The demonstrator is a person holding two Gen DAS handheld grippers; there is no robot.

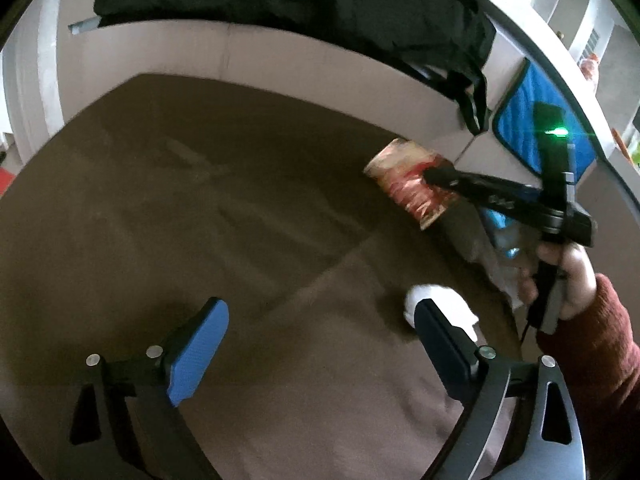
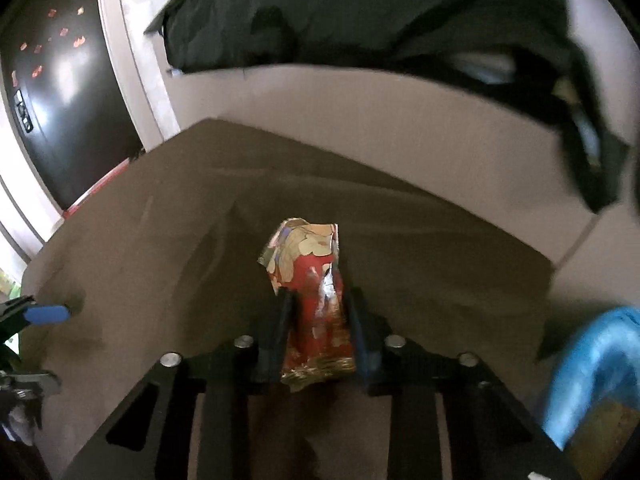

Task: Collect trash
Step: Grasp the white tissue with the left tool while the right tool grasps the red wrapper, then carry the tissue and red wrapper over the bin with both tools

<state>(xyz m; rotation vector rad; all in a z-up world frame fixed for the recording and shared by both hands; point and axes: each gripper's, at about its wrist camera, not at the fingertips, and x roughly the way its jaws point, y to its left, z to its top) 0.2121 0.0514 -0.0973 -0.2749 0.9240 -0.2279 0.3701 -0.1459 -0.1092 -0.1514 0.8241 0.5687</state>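
- Left wrist view: the left gripper (image 1: 316,344) stood wide apart over the brown couch seat (image 1: 180,208), holding nothing; a white crumpled tissue (image 1: 444,304) lay just beside its right finger. Only here, a hand (image 1: 568,276) in a red sleeve held the right gripper (image 1: 434,176), clamped on a snack wrapper (image 1: 408,184).
- Right wrist view: the right gripper (image 2: 320,312) pinched the red-and-gold snack wrapper (image 2: 312,280) above the seat; its print was unreadable. A blue bag (image 2: 596,372) showed at the right.

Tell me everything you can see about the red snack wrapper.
The red snack wrapper is shiny, crumpled foil, red with gold and cream print. The right claw is shut on it, pads pressing both sides, its top sticking out beyond the fingertips. In the left wrist view it appears above the brown sofa cushion.
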